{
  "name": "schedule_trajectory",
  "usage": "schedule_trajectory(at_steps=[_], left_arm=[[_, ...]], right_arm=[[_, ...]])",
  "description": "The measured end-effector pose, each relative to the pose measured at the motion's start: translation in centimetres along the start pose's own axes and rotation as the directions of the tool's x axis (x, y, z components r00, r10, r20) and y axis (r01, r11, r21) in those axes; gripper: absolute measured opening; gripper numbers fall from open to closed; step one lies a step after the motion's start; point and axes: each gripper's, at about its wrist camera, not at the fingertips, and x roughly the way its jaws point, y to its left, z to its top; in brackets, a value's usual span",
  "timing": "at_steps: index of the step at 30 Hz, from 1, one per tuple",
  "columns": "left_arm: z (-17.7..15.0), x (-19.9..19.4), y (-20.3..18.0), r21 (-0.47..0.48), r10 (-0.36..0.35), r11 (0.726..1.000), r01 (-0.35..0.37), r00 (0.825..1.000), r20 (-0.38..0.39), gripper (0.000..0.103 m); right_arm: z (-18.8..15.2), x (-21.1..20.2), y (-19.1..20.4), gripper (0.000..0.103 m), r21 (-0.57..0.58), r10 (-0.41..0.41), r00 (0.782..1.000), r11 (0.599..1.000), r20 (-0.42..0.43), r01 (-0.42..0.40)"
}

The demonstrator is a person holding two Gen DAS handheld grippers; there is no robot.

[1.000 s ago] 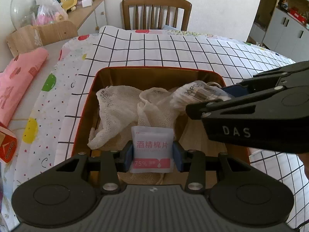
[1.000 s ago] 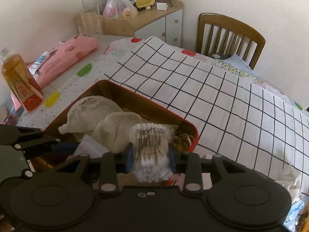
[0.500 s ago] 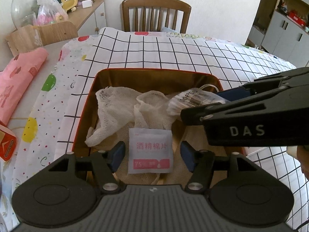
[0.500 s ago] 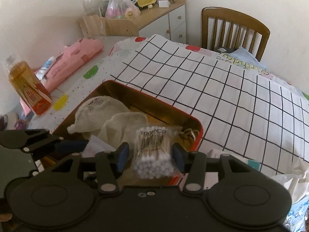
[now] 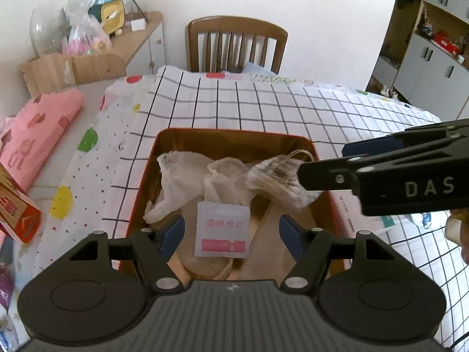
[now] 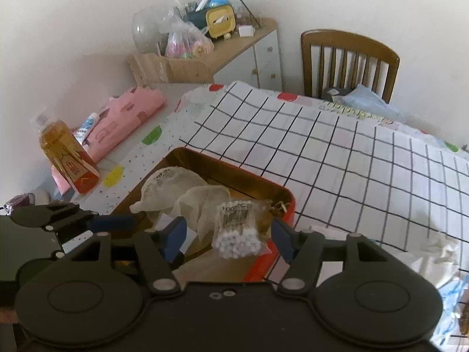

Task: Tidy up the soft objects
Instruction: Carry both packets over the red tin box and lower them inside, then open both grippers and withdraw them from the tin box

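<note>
Left wrist view: the left tongs (image 5: 231,234) are opening, the wipe sachet (image 5: 222,230) lying free in the tin (image 5: 234,135). The right tongs (image 6: 228,236) are opening, the swab pack (image 6: 237,228) free in the tin too. Items right of the tin probably remain.

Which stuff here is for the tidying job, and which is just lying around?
For the job:
- red tin
- wipe packet
- cotton swab bag
- gauze cloths

Just lying about:
- orange bottle
- pink cloth
- wooden chair
- yellow clock
</note>
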Motion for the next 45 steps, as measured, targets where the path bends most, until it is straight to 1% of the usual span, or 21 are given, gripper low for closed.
schedule_trajectory(at_steps=[5,9,13,16,20,25,32,35,40,43,45], left_arm=[[0.1,-1.8,-0.6,0.002,-0.011,1.000,0.011,0.999,0.033,0.071],[0.1,-3.2,-1.5,0.017,-0.030,0.999,0.029,0.998,0.057,0.074],[0.2,-4.6,-2.6,0.034,-0.050,0.998,0.048,0.995,0.084,0.075],[0.3,-5.6,-3.4,0.054,-0.064,0.997,0.059,0.993,0.102,0.075],[0.2,-7.1,-4.5,0.069,-0.089,0.994,0.081,0.987,0.136,0.083],[0.2,-8.3,-5.8,0.077,-0.126,0.990,0.115,0.980,0.154,0.083],[0.0,-9.3,-8.5,0.107,-0.188,0.979,0.171,0.968,0.169,0.083],[0.0,-9.3,-9.6,0.104,-0.224,0.972,0.209,0.960,0.168,0.089],[0.0,-8.9,-11.9,0.125,-0.277,0.958,0.259,0.948,0.155,0.089],[0.1,-8.4,-13.4,0.136,-0.304,0.949,0.285,0.942,0.144,0.098],[0.1,-8.1,-14.3,0.142,-0.327,0.941,0.307,0.934,0.146,0.099]], right_arm=[[-0.4,-2.7,-0.6,0.067,0.024,-0.001,0.999,1.000,0.045,0.000],[-0.9,-4.8,-0.9,0.068,0.019,-0.035,0.996,0.999,0.084,0.034],[-1.7,-7.3,-1.3,0.075,0.022,-0.042,0.991,0.999,0.125,0.039],[-2.3,-9.0,-1.6,0.076,0.025,-0.040,0.988,0.999,0.151,0.037],[-3.3,-11.3,-1.9,0.079,0.032,-0.058,0.982,0.998,0.182,0.053],[-5.0,-14.1,-2.5,0.084,0.035,-0.091,0.972,0.996,0.217,0.086],[-8.2,-17.2,-4.7,0.088,0.094,-0.146,0.961,0.987,0.237,0.126],[-9.5,-18.2,-5.8,0.089,0.120,-0.181,0.956,0.980,0.231,0.157],[-11.6,-19.6,-7.9,0.090,0.169,-0.227,0.948,0.967,0.221,0.192],[-12.9,-20.3,-9.0,0.090,0.190,-0.253,0.943,0.958,0.217,0.214],[-13.6,-20.8,-9.9,0.091,0.203,-0.267,0.940,0.953,0.211,0.225]])
